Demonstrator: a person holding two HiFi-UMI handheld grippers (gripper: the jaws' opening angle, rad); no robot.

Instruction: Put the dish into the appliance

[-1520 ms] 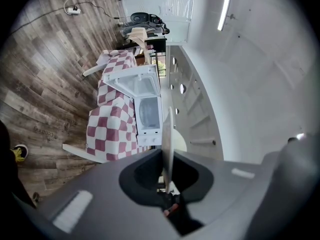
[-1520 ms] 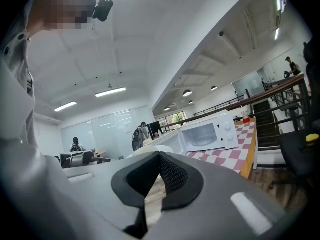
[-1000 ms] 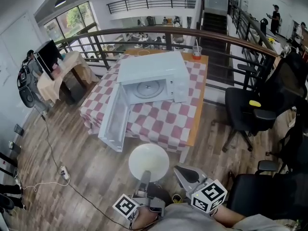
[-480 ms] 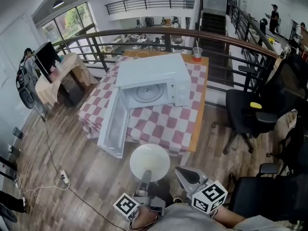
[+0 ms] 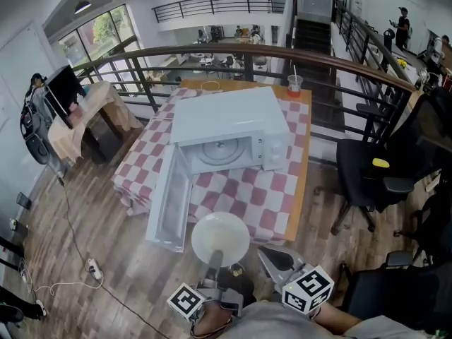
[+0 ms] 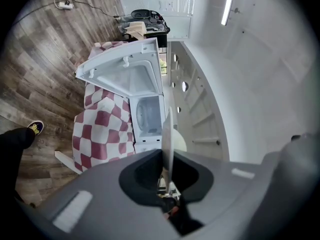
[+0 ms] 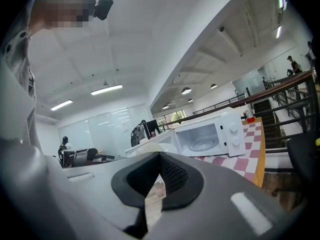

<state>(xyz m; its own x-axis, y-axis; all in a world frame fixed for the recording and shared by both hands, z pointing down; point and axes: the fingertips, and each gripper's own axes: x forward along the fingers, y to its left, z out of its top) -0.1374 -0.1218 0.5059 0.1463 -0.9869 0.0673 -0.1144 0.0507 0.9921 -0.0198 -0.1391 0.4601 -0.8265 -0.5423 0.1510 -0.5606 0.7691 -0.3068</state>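
Note:
A round white dish (image 5: 220, 237) hangs flat in front of me, its far rim over the near edge of the checked table (image 5: 279, 203). My left gripper (image 5: 214, 259) is shut on the dish's near rim; in the left gripper view the dish (image 6: 168, 134) shows edge-on between the jaws (image 6: 165, 160). The white microwave (image 5: 227, 122) stands on the table with its door (image 5: 169, 198) swung wide open to the left and its cavity (image 5: 223, 150) empty. My right gripper (image 5: 272, 256) is shut on nothing, just right of the dish, and faces the microwave (image 7: 210, 136).
A cup with a straw (image 5: 294, 85) stands at the table's far right corner. Black office chairs (image 5: 374, 179) crowd the right side. A dark railing (image 5: 282, 51) runs behind the table. A power strip and cable (image 5: 92, 265) lie on the wooden floor at left.
Both grippers and the dish have moved toward the table; the microwave and table now sit nearer, and the dish's far rim reaches the table edge.

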